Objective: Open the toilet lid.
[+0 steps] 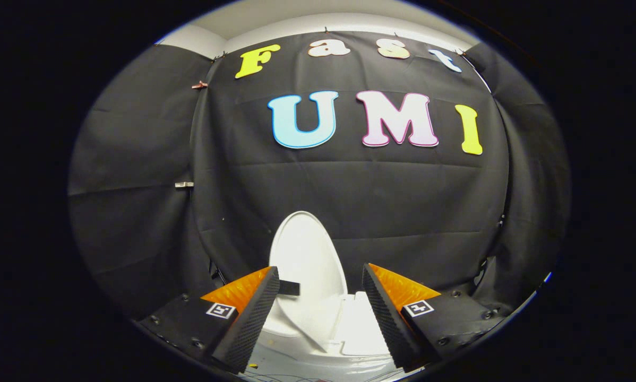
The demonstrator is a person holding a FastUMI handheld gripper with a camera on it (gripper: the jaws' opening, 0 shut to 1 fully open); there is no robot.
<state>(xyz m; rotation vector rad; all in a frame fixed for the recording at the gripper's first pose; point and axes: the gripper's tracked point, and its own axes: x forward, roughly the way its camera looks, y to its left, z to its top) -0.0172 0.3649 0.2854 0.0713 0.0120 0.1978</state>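
Observation:
The white toilet lid point(304, 254) stands raised, nearly upright, leaning back toward the black cloth wall. It rises just ahead of my fingers and slightly toward the left one. A small dark tab point(289, 288) sits on the lid's lower left edge, next to the left fingertip. Below the lid, the white toilet body point(350, 329) shows between the fingers. My gripper point(320, 278) is open, its two fingers spread wide apart with nothing pressed between them.
Black cloth walls point(403, 212) close in the booth behind and on both sides of the toilet. A small metal clip point(183, 184) holds the cloth at the left seam. The pale ceiling point(318, 21) shows above the cloth.

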